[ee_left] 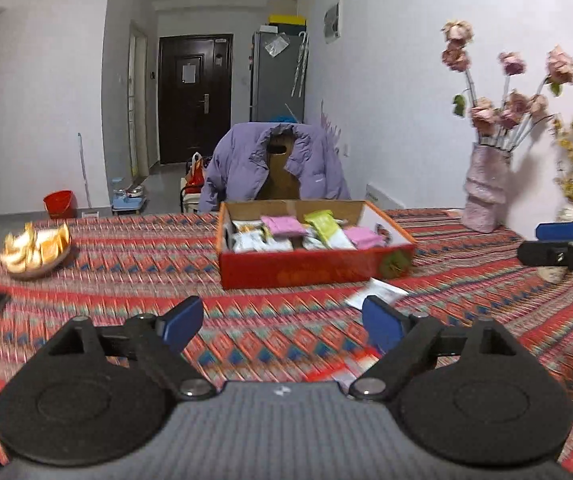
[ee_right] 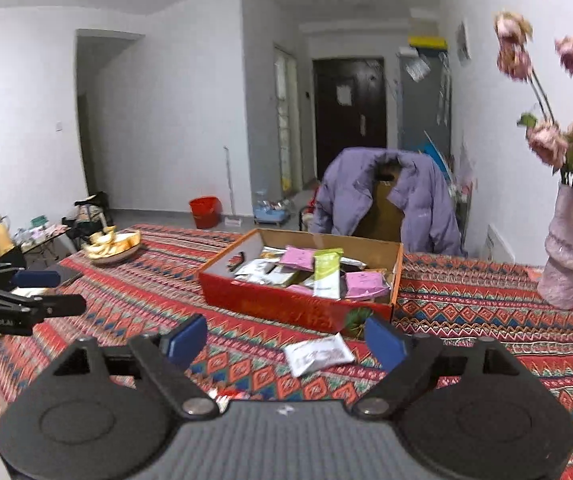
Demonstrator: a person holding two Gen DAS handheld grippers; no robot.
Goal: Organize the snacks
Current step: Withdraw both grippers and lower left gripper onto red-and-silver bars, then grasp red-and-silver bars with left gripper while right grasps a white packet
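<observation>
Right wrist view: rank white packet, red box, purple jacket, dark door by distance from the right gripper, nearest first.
From the right gripper, jaws open and empty:
1. white packet, on the cloth just ahead
2. red box, behind the packet
3. purple jacket, on the chair past the table
4. dark door, far end

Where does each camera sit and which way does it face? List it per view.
Left wrist: on the left tool, jaws open and empty, facing the red snack box across the table; the right tool pokes in at right.
Right wrist: on the right tool, jaws open and empty, facing the box from its right; the left tool enters at left.
Shared: box, white packet, purple jacket, vase.
</observation>
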